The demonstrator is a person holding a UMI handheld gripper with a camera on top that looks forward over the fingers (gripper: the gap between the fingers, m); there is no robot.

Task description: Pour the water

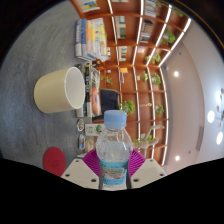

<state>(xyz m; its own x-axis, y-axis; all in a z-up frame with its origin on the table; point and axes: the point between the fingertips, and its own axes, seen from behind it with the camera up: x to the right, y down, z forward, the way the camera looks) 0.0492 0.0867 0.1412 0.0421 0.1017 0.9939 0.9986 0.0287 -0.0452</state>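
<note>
While clamped between the fingers point(114, 172), the water bottle point(114, 150) is held upright, cap uppermost, near a cream cup point(60, 90).

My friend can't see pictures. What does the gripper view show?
The tongs hold a clear water bottle with a blue cap, tilted toward a cream cup. A red lid lies nearby; shelves stand behind.
</note>
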